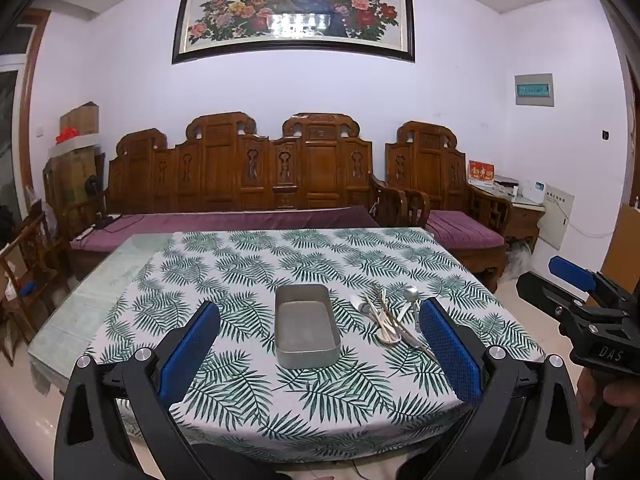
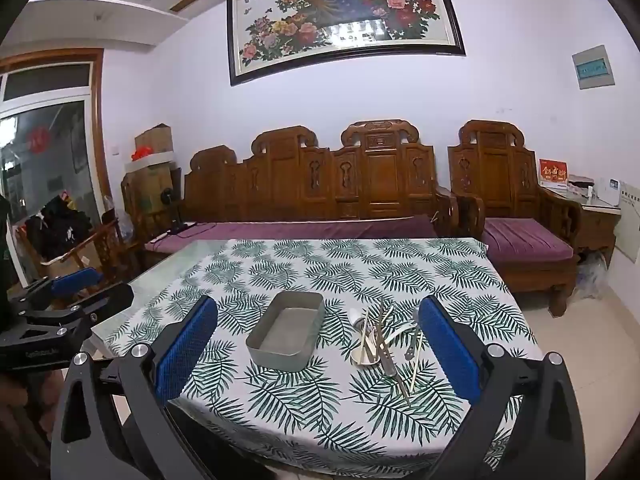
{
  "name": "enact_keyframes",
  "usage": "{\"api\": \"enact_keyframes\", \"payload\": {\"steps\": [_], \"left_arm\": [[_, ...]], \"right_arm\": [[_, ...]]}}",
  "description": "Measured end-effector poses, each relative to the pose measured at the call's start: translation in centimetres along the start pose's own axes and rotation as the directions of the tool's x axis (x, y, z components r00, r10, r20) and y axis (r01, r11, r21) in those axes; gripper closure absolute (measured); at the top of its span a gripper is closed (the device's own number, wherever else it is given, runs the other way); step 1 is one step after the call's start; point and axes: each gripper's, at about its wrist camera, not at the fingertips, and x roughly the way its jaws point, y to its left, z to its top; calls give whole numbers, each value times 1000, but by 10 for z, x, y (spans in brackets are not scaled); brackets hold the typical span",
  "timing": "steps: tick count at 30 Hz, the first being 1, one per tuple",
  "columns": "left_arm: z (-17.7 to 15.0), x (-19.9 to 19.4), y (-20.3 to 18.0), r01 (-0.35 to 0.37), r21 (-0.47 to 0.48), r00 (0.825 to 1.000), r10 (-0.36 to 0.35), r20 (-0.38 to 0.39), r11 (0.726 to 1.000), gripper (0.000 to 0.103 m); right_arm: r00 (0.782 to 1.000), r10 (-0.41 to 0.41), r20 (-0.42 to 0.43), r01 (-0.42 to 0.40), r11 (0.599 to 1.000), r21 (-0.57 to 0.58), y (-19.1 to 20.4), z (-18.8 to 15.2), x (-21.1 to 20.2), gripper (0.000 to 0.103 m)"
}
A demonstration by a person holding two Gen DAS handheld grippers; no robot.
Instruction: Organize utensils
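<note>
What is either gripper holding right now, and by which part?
Nothing is held. The left gripper and right gripper are both open and bare above the table; the utensils lie heaped beside the metal tray.

Left claw (image 1: pixel 320 344), right claw (image 2: pixel 318 346): black frames, blue textured pads, silver screws; "DAS" marking.

Grey metal tray (image 1: pixel 307 326) sits empty on table; messy pile of utensils (image 1: pixel 394 318) just beside, right side.
</note>
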Motion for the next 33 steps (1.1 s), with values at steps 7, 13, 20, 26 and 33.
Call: {"api": "enact_keyframes", "payload": {"steps": [7,13,20,26,33], "left_arm": [[2,-2,-1,1,4,1000,-1,3,1000,7],[2,-4,-3,0,6,1000,0,9,1000,7],[2,-5,-3,-2,8,1000,2,12,1000,7],[2,-6,-4,-1,9,1000,1,14,1000,7],[3,-7,-4,-2,9,1000,2,14,1000,7]], "right_arm": [[1000,2,2,-2,1000,3,0,3,-4,2],[1000,4,4,-4,1000,5,-1,6,-9,2],[1000,4,5,-4,1000,6,-1,5,-9,2],[1000,6,5,-6,1000,6,-1,5,-9,2],[1000,6,5,-6,1000,5,0,6,-10,2]]}}
